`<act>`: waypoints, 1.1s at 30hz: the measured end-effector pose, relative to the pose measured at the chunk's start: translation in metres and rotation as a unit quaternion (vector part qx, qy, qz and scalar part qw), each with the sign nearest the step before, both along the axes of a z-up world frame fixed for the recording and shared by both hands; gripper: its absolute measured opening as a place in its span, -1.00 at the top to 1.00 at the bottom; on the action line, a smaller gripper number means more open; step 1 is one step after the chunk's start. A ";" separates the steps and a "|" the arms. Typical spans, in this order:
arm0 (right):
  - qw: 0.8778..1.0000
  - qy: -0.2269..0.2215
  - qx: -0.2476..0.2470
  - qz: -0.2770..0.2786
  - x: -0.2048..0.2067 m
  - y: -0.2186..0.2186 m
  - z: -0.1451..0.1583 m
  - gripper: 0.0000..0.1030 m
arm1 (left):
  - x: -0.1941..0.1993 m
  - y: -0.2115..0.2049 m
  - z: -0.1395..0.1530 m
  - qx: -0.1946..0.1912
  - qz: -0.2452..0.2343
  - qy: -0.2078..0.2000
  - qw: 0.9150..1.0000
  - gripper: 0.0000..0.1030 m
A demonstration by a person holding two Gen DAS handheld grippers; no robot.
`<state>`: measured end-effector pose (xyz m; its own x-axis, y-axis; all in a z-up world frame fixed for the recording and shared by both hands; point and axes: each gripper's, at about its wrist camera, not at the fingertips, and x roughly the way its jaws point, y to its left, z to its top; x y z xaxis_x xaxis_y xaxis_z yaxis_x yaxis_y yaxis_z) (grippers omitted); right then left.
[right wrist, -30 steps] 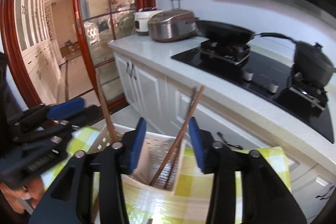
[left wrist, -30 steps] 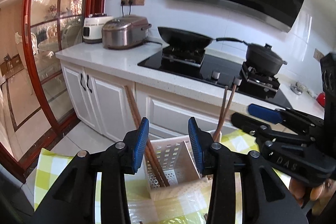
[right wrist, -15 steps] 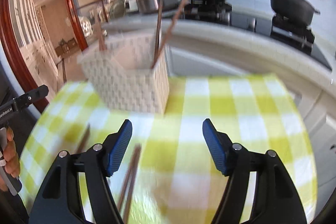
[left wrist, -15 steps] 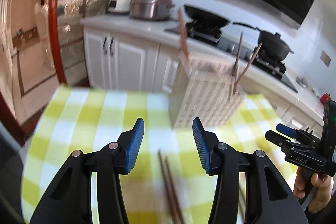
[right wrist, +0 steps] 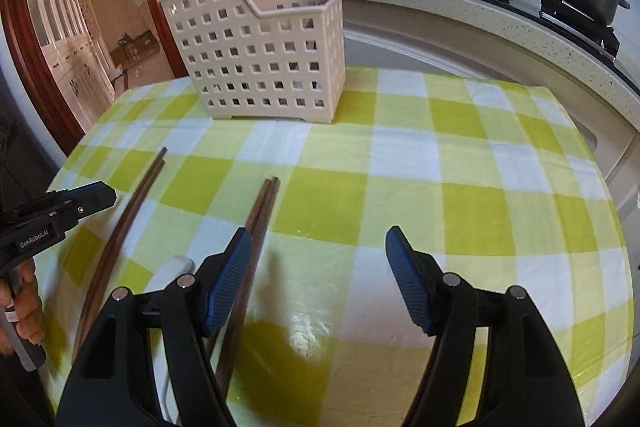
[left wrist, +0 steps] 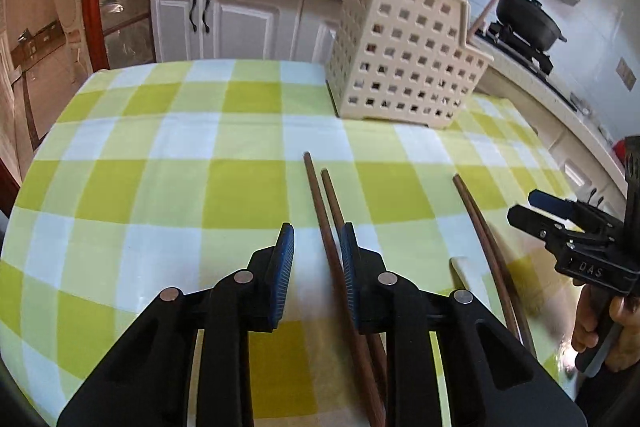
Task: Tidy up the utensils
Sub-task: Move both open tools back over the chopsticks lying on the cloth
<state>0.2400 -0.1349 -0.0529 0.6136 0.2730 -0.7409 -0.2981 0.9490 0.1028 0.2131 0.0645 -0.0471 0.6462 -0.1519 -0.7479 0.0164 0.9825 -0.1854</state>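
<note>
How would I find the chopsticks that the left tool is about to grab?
Start at the cream basket standing on the checked cloth. Come toward the camera to the brown chopsticks lying flat, running between the left tool. The other pair lies further right, beside a white spoon.

From each gripper we look forward and down, low and close over the checked table (left wrist: 168, 195). Both our views share the basket (left wrist: 404, 51) (right wrist: 260, 55), chopsticks (left wrist: 320, 195) (right wrist: 260, 211) and stove beyond.
</note>
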 end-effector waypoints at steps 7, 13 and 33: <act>1.000 0.000 -0.005 0.005 -0.002 0.002 0.000 -0.31 | 0.003 -0.009 -0.012 0.019 -0.006 0.016 1.000 0.64; 1.000 -0.004 -0.017 0.011 -0.004 0.007 0.000 -0.30 | 0.002 -0.022 -0.013 0.075 -0.010 0.013 0.997 0.65; 0.999 0.009 -0.034 0.039 -0.017 0.022 -0.008 0.08 | -0.001 0.012 -0.013 0.107 0.002 0.017 0.994 0.80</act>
<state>0.2228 -0.1130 -0.0609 0.5790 0.2688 -0.7698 -0.3703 0.9278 0.0455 0.2122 0.0761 -0.0597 0.6208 0.0147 -0.7838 0.0102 0.9996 0.0268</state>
